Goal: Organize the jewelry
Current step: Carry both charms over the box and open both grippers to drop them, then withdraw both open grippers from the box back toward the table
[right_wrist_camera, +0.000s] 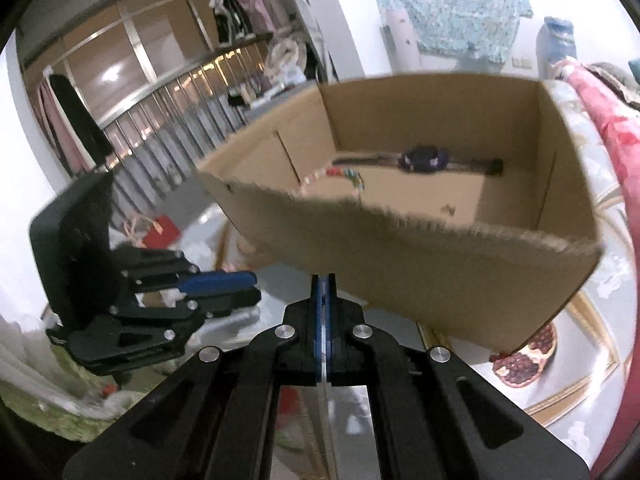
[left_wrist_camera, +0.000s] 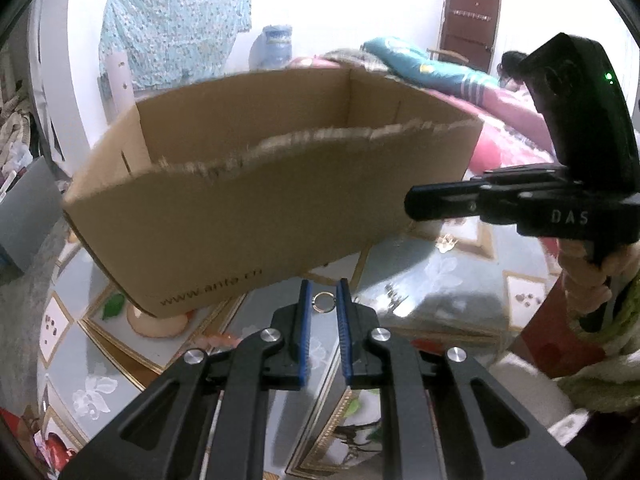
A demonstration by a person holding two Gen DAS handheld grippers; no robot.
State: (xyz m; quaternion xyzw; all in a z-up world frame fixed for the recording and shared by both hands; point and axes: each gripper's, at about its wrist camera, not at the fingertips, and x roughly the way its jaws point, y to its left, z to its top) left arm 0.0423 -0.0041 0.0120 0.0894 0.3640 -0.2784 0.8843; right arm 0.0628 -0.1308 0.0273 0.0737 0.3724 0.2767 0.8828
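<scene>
Left tool (left_wrist_camera: pixel 323 294) parted a little, blue pads (left_wrist_camera: pixel 305 312) either side of a small metal ring (left_wrist_camera: pixel 322 303) lying on the glass-topped bench (left_wrist_camera: pixel 432 280), not pressed against it so far as can be seen. Just ahead of the tips, an open cardboard box (left_wrist_camera: pixel 248 216) with a torn near rim, web address printed low on its near wall. Off to the right and higher, the right tool (left_wrist_camera: pixel 416 202) seen side-on.

Right tool (right_wrist_camera: pixel 324 280) closed, blue pads pressed flat together, something thin and pale possibly pinched between them, too blurred to name. Straight ahead and slightly right, the same box (right_wrist_camera: pixel 400 248), tilted in view. Inside, against the far wall, a dark watch-like piece (right_wrist_camera: pixel 424 159) on a strap; nearer the left, a pale beaded strand with coloured bits (right_wrist_camera: pixel 348 174). Left tool (right_wrist_camera: pixel 240 286) low to the left, side-on. Cut pomegranate print (right_wrist_camera: pixel 524 360) on the bench cover, below right of the box.
</scene>
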